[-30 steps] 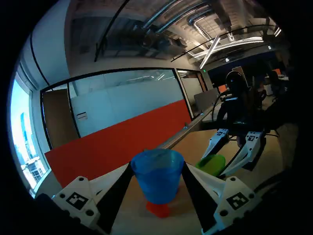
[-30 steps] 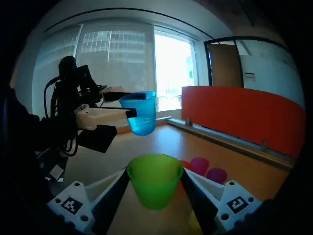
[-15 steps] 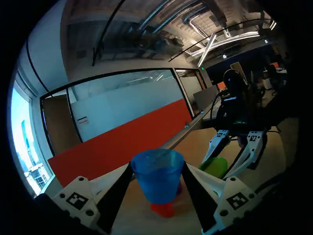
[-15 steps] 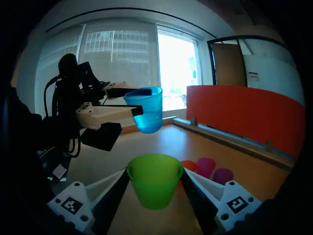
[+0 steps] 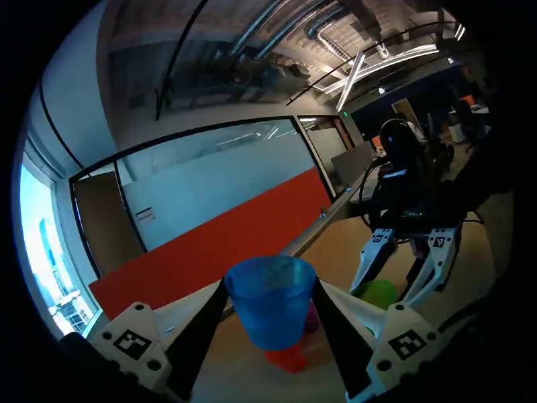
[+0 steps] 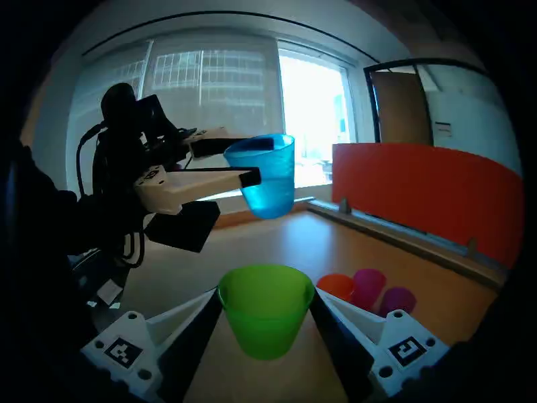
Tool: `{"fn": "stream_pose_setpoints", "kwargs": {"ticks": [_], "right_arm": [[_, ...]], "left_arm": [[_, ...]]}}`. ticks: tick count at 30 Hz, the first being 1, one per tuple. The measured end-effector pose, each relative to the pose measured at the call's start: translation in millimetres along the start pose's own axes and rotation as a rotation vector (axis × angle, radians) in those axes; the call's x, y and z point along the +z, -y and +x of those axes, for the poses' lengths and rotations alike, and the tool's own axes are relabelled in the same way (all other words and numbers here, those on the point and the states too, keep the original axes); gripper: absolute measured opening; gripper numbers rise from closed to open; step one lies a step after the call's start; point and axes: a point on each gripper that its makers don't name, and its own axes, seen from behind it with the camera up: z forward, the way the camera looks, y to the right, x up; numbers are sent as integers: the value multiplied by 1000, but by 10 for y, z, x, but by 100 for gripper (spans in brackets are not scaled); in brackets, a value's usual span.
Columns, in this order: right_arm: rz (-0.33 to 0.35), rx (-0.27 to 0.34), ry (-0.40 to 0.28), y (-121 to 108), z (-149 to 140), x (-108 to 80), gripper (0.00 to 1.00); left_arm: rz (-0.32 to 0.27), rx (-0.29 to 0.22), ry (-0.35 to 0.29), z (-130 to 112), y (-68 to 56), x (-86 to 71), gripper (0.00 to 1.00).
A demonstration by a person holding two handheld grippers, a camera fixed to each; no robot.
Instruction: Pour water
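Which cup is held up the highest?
The blue cup, between the fingers of the left gripper, is higher than the green cup in the right gripper. The orange cup, pink cup and purple cup stand on the table.

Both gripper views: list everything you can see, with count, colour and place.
blue cup: 1, blue, held up in the air over the table
green cup: 1, green, held low over the table
orange cup: 1, orange, on the table past the green cup
pink cup: 1, pink, beside the orange cup
purple cup: 1, purple, beside the pink cup
table: 1, light wood, under everything
partition: 1, red, along the table's far edge
window: 1, bright, on the back wall
door: 1, brown, beside the window
left tongs: 1, white and black, shut on the blue cup
right tongs: 1, white and black, shut on the green cup
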Motion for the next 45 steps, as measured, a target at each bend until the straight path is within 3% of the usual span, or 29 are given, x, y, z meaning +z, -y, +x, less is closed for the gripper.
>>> {"fn": "stream_pose_setpoints", "kwargs": {"ticks": [20, 45], "right_arm": [[39, -3, -6, 125, -18, 118, 93], [49, -17, -1, 132, -28, 160, 93]], "left_arm": [[9, 78, -20, 122, 5, -30, 86], [-1, 179, -9, 67, -50, -16, 86]]}}
